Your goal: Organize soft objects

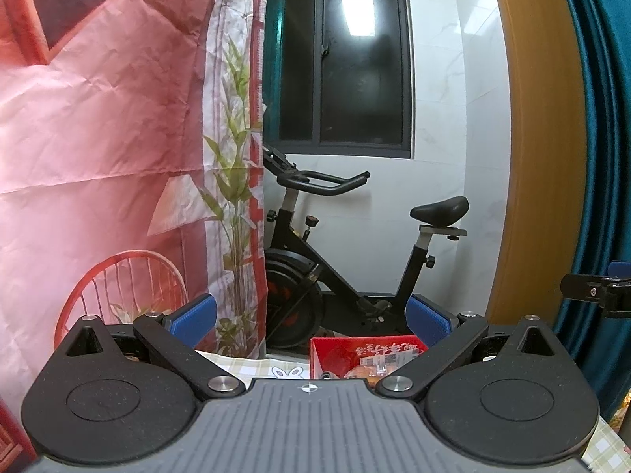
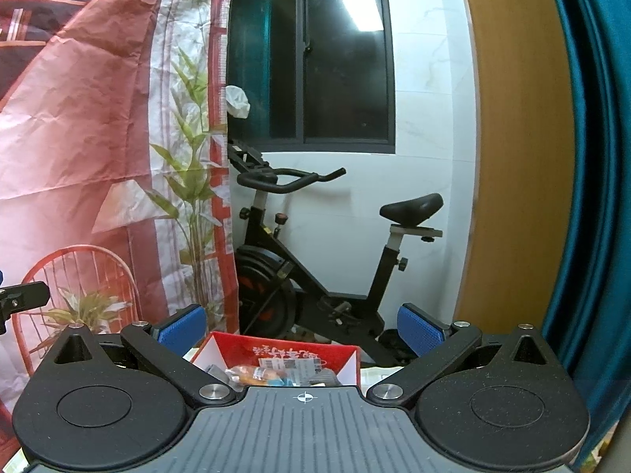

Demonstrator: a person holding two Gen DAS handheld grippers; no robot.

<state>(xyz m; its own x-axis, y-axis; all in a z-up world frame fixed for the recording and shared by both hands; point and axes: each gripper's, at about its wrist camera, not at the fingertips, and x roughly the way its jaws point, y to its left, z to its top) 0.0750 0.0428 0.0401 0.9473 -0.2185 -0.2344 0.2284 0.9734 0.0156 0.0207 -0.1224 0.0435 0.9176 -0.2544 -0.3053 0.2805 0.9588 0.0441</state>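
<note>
Grippers both spread wide, holding nothing, above a red box.
Left view: left gripper (image 1: 311, 317) has its 2 blue pads apart; the box (image 1: 364, 356) sits just below, on a checked cloth (image 1: 240, 364). Right view: right gripper (image 2: 301, 325) gapes likewise; box (image 2: 276, 354) holds small packets (image 2: 256, 374); bike (image 2: 315, 260) behind.

Indoor light is even and fairly bright; a ceiling lamp glares in the dark window (image 1: 339, 59). Fisheye bending curves the edges, corners blacken, focus stays sharp.

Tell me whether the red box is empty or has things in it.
It has things in it: the open-topped red box shows packaged items inside; how full, cannot tell.
</note>
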